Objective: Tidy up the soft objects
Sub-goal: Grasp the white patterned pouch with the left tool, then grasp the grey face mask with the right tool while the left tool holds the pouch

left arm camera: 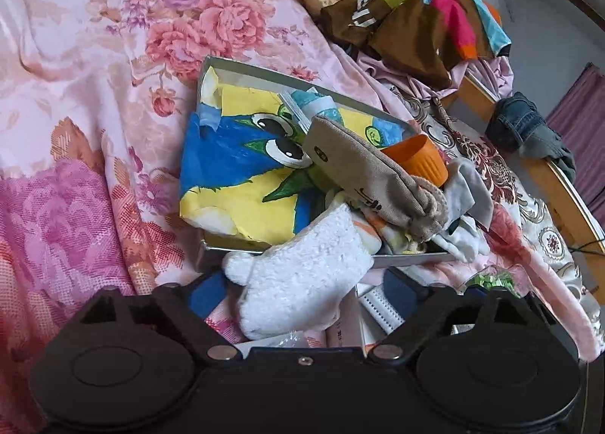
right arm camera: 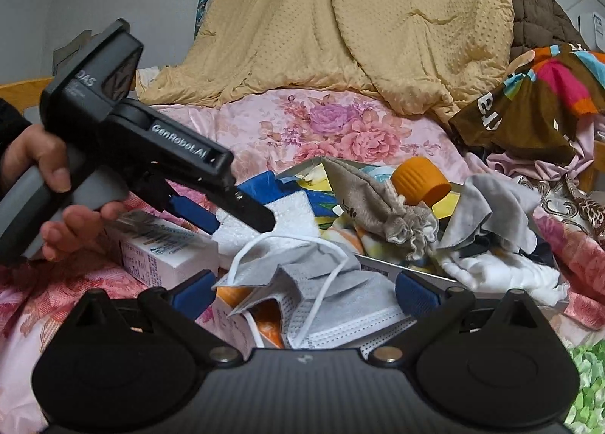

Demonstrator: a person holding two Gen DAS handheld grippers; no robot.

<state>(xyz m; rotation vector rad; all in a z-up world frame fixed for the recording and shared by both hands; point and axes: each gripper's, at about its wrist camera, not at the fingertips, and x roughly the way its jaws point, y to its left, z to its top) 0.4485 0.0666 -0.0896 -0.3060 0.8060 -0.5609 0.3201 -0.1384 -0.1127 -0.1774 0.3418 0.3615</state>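
The left tongs (left arm camera: 302,292) stand spread around the white sock (left arm camera: 302,282) at the tray's (left arm camera: 211,245) near edge on the bed, pads not yet pressing. A good grasp would pinch the sock's thick middle, clear of the mask. The right tongs (right arm camera: 302,292) hang spread over the mask (right arm camera: 321,294), gripping nothing.

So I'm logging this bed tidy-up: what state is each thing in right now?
left gripper: open around the white fluffy sock, pads not clearly pressing
right gripper: open, face masks between its fingers
white fluffy sock: draped over the box edge
box: open, filled
beige pouch: lying in the box
orange cup: tipped on its side
face masks: crumpled
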